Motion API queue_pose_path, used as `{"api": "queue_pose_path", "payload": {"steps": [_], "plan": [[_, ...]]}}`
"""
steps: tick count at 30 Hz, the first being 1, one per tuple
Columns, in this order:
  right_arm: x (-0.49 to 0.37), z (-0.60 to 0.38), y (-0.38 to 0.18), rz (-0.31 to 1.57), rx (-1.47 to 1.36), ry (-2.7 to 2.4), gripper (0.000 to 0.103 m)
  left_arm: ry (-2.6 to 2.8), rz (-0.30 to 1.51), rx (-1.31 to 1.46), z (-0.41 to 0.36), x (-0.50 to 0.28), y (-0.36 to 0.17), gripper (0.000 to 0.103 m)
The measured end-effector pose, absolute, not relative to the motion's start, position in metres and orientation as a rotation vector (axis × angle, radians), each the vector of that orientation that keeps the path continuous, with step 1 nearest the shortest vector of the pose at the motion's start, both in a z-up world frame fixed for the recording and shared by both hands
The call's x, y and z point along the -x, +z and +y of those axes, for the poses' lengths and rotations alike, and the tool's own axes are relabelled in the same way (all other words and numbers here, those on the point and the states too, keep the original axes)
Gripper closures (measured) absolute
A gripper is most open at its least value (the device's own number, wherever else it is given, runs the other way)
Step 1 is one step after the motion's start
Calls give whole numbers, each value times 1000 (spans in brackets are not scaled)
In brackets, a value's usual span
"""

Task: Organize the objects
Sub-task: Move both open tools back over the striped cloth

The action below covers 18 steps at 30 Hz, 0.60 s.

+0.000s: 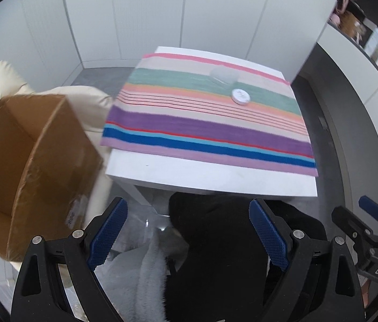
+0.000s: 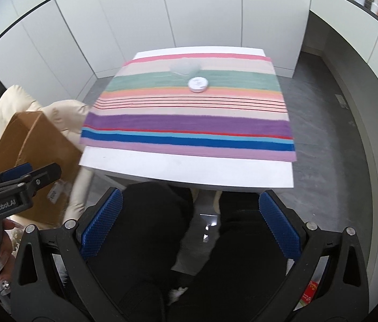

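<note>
White tin sitting far-centre on striped cloth, clear lid just beyond. Left gripper and right gripper hovering near table edge, jaws apart, holding nothing. Advise: approaching tin squarely, straddling rim before closing.

We see a white square table under a striped cloth mat in pink, green, orange, purple and blue. A small round white lid lies on the green stripe. At left, a brown cardboard box.
</note>
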State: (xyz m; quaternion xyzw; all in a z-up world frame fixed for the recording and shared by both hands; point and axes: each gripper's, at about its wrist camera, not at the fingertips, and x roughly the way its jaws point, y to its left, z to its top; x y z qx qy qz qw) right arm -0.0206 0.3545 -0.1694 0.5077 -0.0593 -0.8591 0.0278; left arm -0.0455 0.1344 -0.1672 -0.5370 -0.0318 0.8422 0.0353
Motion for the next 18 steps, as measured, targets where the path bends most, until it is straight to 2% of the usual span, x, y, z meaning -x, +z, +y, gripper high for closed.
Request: {"api": "queue_pose_path", "payload": {"steps": [6, 18], "plan": [[32, 376, -181, -240, -1607, -2647, 0, 2568, -68, 1674, 145, 63, -177, 10], [91, 389, -208, -162, -1647, -2659, 0, 2599, -54, 1655, 158, 133, -204, 10]]}}
